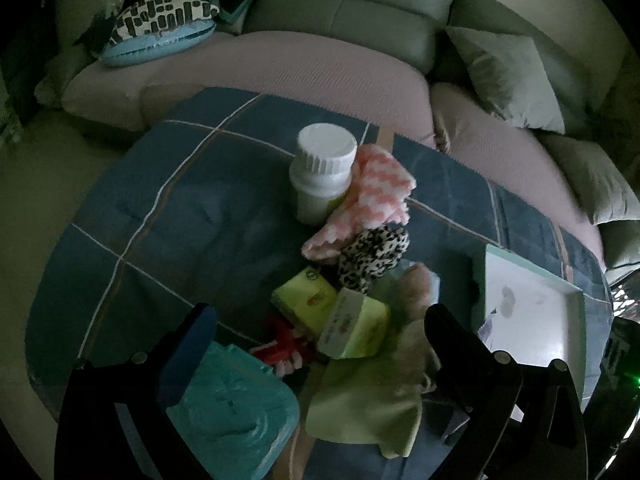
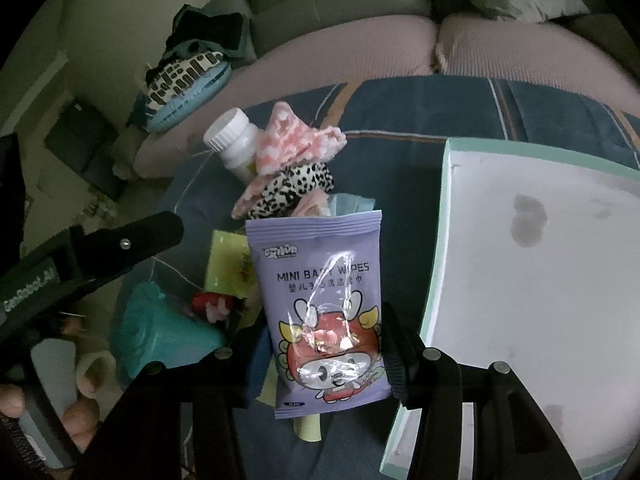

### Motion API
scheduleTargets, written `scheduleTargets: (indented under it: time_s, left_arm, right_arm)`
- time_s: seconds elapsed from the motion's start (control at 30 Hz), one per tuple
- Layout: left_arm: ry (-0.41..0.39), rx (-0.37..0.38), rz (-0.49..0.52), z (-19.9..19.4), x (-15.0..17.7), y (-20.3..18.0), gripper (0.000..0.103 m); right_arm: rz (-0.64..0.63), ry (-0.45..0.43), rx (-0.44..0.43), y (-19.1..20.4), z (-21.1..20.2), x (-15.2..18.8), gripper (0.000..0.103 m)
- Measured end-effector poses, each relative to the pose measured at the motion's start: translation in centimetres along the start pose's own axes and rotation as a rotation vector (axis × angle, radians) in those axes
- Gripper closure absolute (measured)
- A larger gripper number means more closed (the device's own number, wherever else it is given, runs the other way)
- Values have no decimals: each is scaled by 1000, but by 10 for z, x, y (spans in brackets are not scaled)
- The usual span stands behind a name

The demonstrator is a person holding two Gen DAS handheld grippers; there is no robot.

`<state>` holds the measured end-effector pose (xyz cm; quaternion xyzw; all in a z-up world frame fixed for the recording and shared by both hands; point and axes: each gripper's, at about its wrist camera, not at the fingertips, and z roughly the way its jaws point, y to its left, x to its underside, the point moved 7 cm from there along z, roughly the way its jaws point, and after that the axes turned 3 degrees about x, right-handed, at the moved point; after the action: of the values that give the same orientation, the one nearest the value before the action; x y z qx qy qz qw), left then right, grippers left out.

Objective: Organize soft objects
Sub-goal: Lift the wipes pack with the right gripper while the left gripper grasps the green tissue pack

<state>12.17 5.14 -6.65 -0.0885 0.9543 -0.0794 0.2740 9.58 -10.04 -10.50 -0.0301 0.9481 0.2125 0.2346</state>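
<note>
Purple plastic pack of baby wipes [image 2: 330, 312] sits clamped between the right gripper's [image 2: 324, 356] jaws, lifted just left of the pale green-rimmed white tray [image 2: 532, 280]. Left gripper [image 1: 320, 328] hangs wide apart and empty over the soft pile beside that tray, near a yellow-green cloth [image 1: 372, 400].

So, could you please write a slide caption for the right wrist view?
Right gripper holds a purple baby wipes pack above the soft-item pile, beside the empty white tray.
</note>
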Motion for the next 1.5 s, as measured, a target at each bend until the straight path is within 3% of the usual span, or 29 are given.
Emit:
scheduleTargets:
  time_s: [0.27,0.47,0.6,0.7,0.8,0.9,1.0,1.13,1.5]
  left_arm:
    - [4,19,36,3,2,-15,0]
    - [23,46,-18,8,1,-12,1]
    - [45,46,-22,13,2,-11,26]
    - [63,63,-18,18,4,-15,30]
    - [75,73,-5,23,4,-20,43]
    - [99,95,-12,33,6,-22,45]
    - [131,109,-28,43,10,-22,56]
    - [132,72,-24,47,9,-21,62]
    - [138,67,-66,58,6,-13,62]
  right_arm:
    - [34,-65,31,-14,-26,-7,51]
    - [81,-106,55,-34,-45,-12,51]
    - [95,-120,64,-40,-51,-13,51]
    - [104,-125,67,-44,-52,-13,51]
    - [109,-125,66,-45,-52,-13,51]
    - [109,-122,65,-45,-52,-13,51]
    - [106,-123,61,-44,-52,-13,51]
    - [108,-123,58,-44,-51,-13,51]
    - [112,-120,58,-45,-51,-12,51]
